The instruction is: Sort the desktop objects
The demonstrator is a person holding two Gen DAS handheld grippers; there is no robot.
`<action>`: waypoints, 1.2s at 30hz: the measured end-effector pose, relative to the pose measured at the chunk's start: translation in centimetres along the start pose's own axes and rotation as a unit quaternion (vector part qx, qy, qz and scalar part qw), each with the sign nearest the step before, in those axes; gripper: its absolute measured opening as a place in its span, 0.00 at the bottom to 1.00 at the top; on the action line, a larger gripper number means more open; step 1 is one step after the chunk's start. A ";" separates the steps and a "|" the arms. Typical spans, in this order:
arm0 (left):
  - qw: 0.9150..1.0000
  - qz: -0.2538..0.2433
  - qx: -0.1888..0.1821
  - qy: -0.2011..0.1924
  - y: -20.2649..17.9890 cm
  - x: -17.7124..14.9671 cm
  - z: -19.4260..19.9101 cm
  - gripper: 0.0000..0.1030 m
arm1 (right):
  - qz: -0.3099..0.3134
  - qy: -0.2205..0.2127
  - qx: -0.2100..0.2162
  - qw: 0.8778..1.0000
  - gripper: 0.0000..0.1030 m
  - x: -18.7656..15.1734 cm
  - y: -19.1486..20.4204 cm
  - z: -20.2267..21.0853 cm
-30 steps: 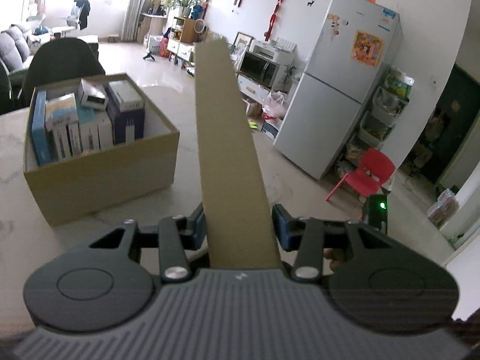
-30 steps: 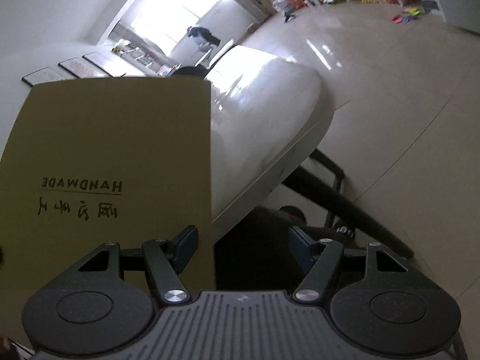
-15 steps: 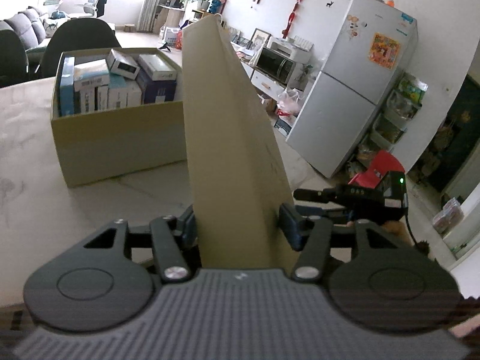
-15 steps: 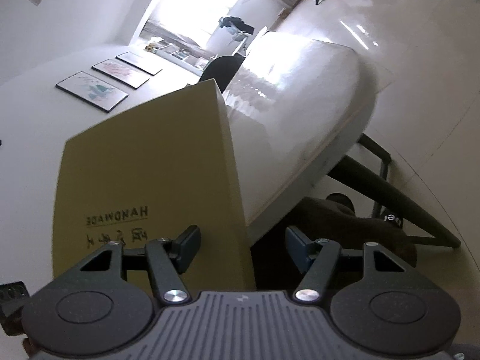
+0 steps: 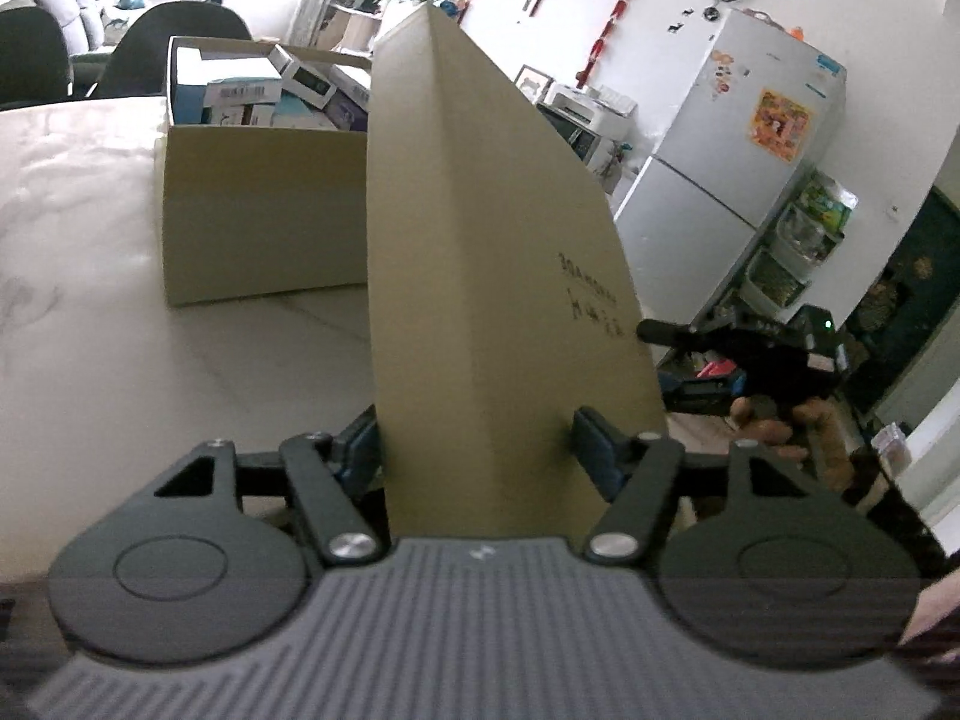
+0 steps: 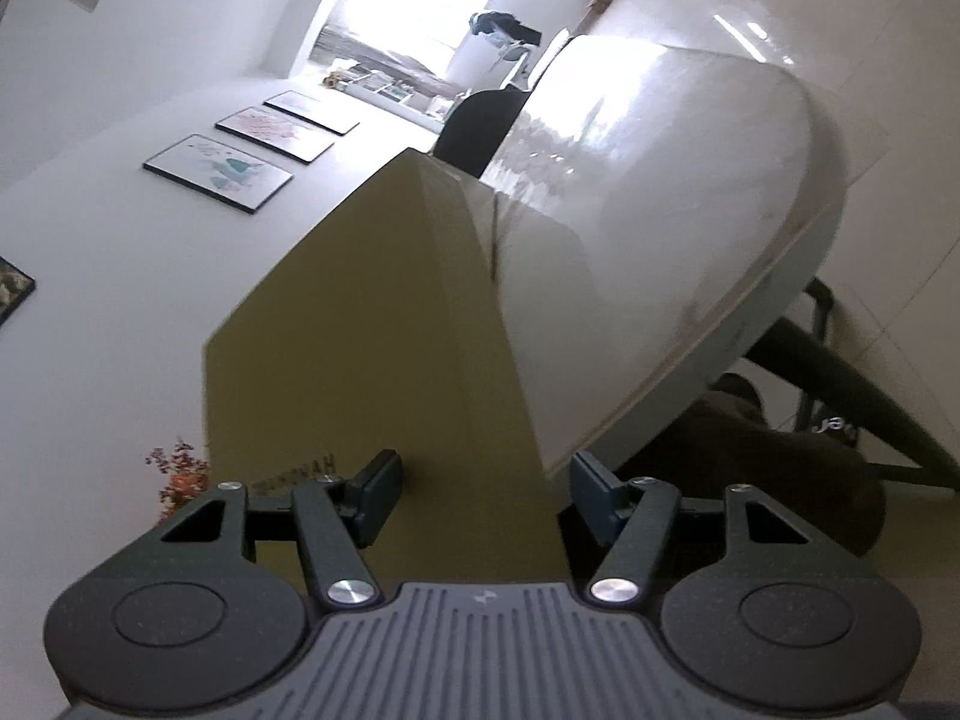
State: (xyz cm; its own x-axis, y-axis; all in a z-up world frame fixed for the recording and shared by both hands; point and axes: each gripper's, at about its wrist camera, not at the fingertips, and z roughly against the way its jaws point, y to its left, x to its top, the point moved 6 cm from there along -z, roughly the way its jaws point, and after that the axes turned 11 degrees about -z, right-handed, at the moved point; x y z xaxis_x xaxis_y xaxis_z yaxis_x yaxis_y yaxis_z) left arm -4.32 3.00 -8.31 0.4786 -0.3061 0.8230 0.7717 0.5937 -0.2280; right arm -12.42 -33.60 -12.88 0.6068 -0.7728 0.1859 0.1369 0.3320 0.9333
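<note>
1. Since a second ago, the kraft lid [image 5: 480, 276] is showing a broad printed face instead of a thin edge, and the open carton [image 5: 258, 204] is sitting closer in the left view.
2. The left gripper [image 5: 474, 438] is opening its jaws; the lid is standing between them, rising toward 12 o'clock above the marble table [image 5: 78, 300].
3. The right gripper [image 6: 483, 489] is standing about half open around the lid's other end, the pads not visibly pressing.
4. The carton of small boxes is lying at 11 o'clock of the lid.
</note>
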 end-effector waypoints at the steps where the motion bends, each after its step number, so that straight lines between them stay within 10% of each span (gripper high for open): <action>1: 1.000 -0.005 -0.004 -0.006 0.3 -0.1 -0.1 0.66 | 0.002 0.002 0.008 1.000 0.64 0.1 0.1 -0.1; 21: 0.996 0.056 -0.052 -0.035 -2.7 -2.6 3.8 0.57 | 0.014 -0.004 0.038 0.999 0.58 0.1 3.2 3.5; 36: 0.993 0.108 -0.035 0.014 -1.9 -5.8 3.4 0.75 | 0.025 0.033 0.008 0.999 0.56 -3.8 2.3 3.1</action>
State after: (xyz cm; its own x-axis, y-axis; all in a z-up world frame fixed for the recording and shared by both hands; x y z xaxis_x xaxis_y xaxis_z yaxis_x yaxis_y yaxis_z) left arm -9.99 6.21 -10.87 0.6472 -0.1985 0.7361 0.6764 0.5949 -0.4342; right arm -16.80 -31.59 -10.53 0.6626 -0.7183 0.2122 0.0924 0.3595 0.9286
